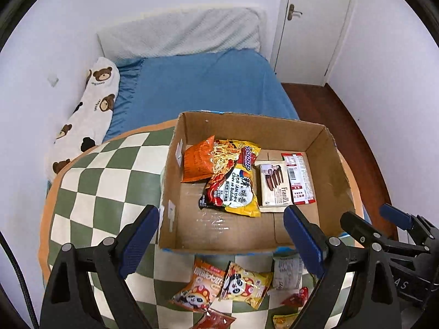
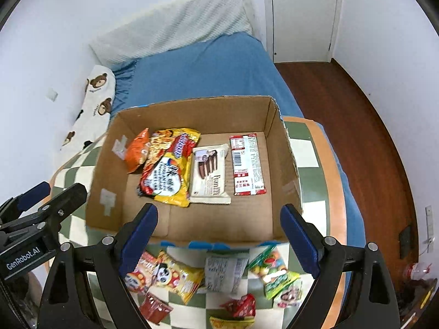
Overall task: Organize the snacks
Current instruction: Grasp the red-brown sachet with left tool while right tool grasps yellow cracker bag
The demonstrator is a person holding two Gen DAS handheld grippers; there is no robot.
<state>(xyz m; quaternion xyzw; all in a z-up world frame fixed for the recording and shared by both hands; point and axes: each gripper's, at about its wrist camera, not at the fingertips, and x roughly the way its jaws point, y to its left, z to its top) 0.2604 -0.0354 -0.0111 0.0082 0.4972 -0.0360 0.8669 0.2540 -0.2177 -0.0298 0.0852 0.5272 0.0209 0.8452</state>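
We judge ourselves to be between picks: four snacks already lie in the cardboard box (image 2: 285,170), and a loose scatter waits on the checkered cloth (image 1: 109,192) just outside the box's near wall, at six o'clock in both wrist views. Inside the box, from nine o'clock toward three, sit an orange snack bag (image 2: 137,152), a yellow Sedaap noodle packet (image 2: 167,170) overlapping it, a white Franzzi wafer pack (image 2: 210,174) just beside the noodles, and a red-and-white packet (image 2: 247,164) lying apart at the right. The near half of the box floor is bare. Outside, we see a yellow panda snack pouch (image 2: 178,277), a grey-white packet (image 2: 223,272), a green candy bag (image 2: 274,271) and a small red pouch (image 2: 241,305), some of them touching or overlapping. The next move, as we read it, calls for dropping onto one of these pouches, choosing one that lies clear of its neighbours so that only it comes up, then carrying it over the near wall. The left gripper (image 1: 222,242) is spread wide with nothing between its blue pads (image 1: 138,240), and the right gripper (image 2: 219,242) likewise stands wide and empty; both hang above the box's near edge, touching nothing.
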